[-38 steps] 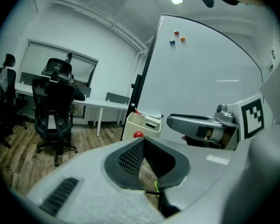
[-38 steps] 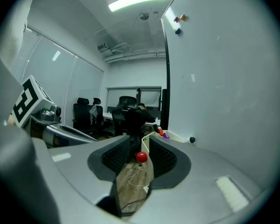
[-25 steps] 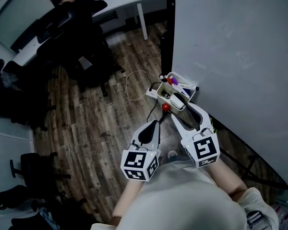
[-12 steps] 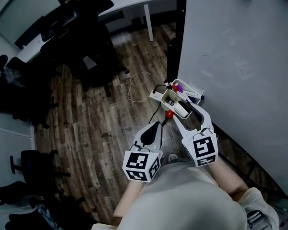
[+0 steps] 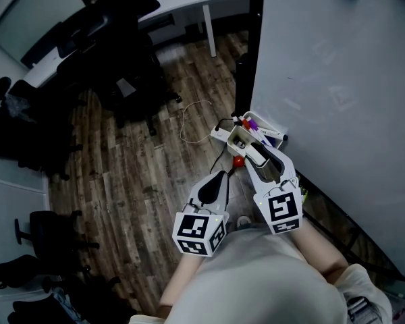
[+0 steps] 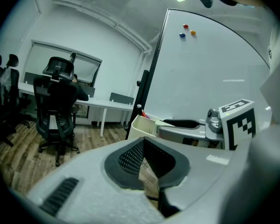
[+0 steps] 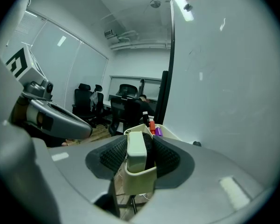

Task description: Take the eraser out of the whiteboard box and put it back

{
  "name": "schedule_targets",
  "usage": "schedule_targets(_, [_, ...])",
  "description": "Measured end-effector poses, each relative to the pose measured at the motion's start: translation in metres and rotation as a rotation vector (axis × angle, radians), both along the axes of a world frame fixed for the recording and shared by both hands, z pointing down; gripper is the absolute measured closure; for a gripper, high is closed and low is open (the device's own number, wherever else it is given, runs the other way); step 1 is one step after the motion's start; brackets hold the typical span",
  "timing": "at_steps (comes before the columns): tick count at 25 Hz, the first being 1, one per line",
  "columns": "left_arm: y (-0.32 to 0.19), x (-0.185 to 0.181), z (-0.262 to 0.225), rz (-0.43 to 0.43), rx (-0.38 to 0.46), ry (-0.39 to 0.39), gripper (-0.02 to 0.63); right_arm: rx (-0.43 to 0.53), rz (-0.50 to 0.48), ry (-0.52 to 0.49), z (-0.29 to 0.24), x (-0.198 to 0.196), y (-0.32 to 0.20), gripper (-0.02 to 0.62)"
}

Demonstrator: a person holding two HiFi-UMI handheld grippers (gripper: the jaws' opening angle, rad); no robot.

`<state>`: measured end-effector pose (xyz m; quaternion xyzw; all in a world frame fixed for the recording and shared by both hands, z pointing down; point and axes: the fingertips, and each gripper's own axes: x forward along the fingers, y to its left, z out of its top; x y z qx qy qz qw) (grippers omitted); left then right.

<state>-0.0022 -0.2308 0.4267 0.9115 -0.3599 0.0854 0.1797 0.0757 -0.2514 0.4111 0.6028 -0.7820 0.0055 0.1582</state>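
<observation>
Low in the frame, the left gripper (image 5: pixel 220 174) hangs pressed together and empty. Just right of it, the right gripper (image 7: pixel 139 145) has just been closing and pinches the eraser (image 7: pixel 135 157), which stands upright inside the white box (image 5: pixel 223 135) against the whiteboard (image 5: pixel 337 79).

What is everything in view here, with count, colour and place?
whiteboard: one, white, right side
box: one, cream, beside whiteboard
eraser: one, cream, upright in box
markers: at least two, red and purple, in box
magnets: three, red, blue, orange, high on whiteboard
chairs: several, black, left
desk: one, white, far end
cable: one, pale, on wood floor
left gripper: one, grey, jaws shut, empty, left of box
right gripper: one, grey, jaws just closed onto eraser between them
</observation>
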Motion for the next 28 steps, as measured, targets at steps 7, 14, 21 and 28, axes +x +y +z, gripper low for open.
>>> schedule_targets(7, [0.003, -0.001, -0.001, -0.007, 0.001, 0.002, 0.604, 0.012, -0.002, -0.038, -0.004, 0.001, 0.003, 0.428])
schedule_targets(14, [0.007, -0.002, -0.004, -0.004, 0.005, 0.005, 0.604, 0.045, -0.005, -0.051, -0.015, 0.0, 0.007, 0.428])
schedule_targets(21, [0.011, -0.003, -0.004, 0.001, 0.008, 0.009, 0.604, 0.085, -0.002, -0.052, -0.03, -0.002, 0.012, 0.428])
schedule_targets(28, [0.015, -0.007, -0.007, 0.001, 0.015, 0.01, 0.604, 0.126, 0.0, -0.04, -0.042, -0.002, 0.017, 0.428])
